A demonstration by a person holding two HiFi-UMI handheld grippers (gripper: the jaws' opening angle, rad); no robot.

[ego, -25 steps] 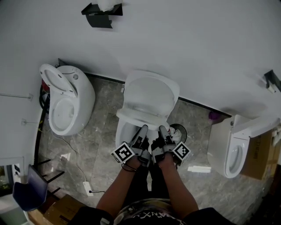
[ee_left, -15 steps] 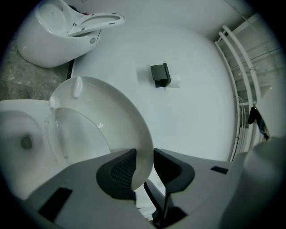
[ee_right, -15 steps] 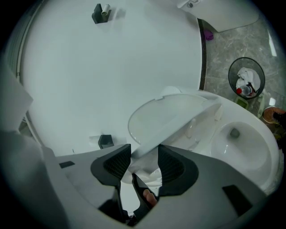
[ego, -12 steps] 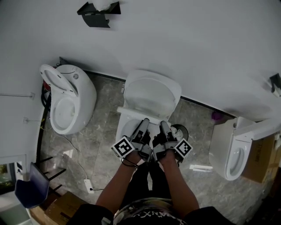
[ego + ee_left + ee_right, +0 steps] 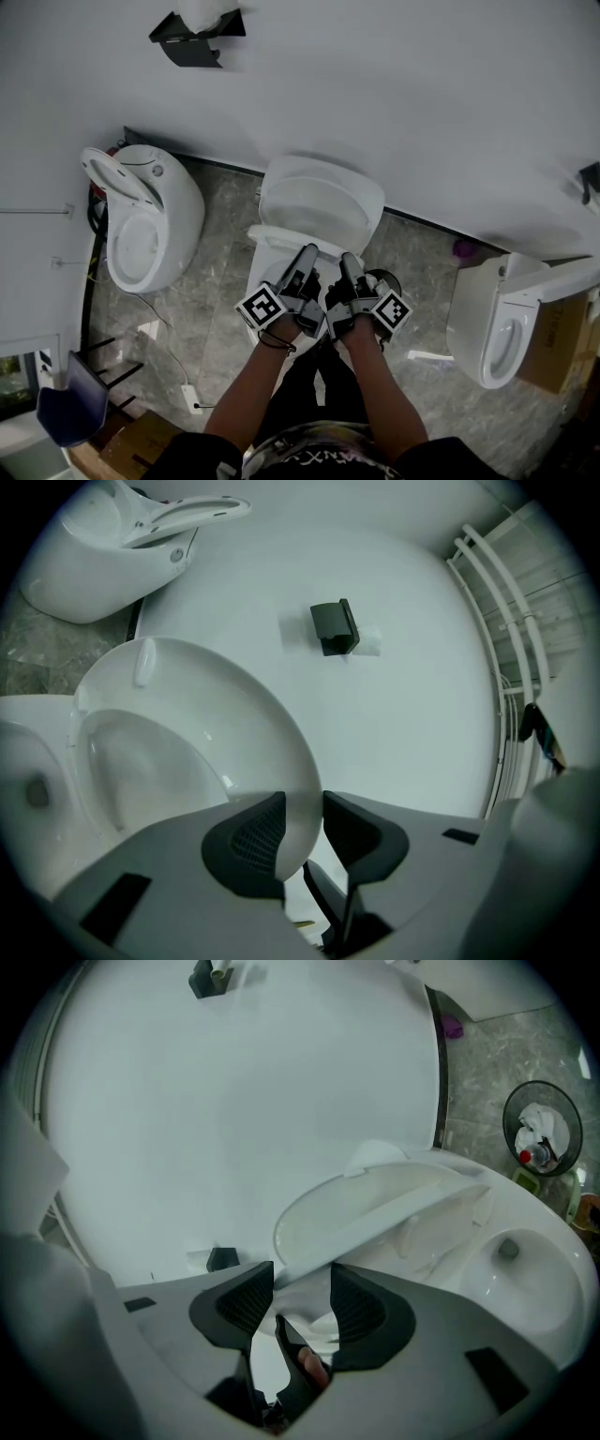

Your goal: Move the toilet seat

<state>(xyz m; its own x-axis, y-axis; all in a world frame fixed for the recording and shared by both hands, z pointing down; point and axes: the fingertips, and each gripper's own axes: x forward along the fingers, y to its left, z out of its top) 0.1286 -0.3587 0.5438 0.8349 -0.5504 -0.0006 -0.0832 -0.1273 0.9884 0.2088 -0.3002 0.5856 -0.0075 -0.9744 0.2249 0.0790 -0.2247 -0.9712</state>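
Toilet seat [image 5: 322,199], white, middle unit of three along the wall: raised off the toilet bowl [image 5: 265,270] on its rear hinge and standing tilted, its top leaning toward the wall but not, as far as I can tell, resting against it. Left tool [image 5: 303,808]: jaws nearly together, pads closed on the thin front rim of the seat, which runs straight between them. Right tool [image 5: 302,1283]: jaws a little wider than the left but also narrow, clamped on the same rim just beside the left one, with the open bowl below and to its right. Both tools sit side by side at the seat's free edge, pointing roughly level toward the wall. Waste bin [image 5: 508,1121]: on the floor just beside the bowl, clear of the seat's path. Step in hand, by my reading: the lift, well past halfway, with the seat held up by my two grips alone. Next move calls for carrying the rim on along its arc toward the wall, both tools travelling together so the seat does not twist on its hinge, and letting go only once it leans back and holds itself. Smooth glazed rim; a loose pinch could slip.
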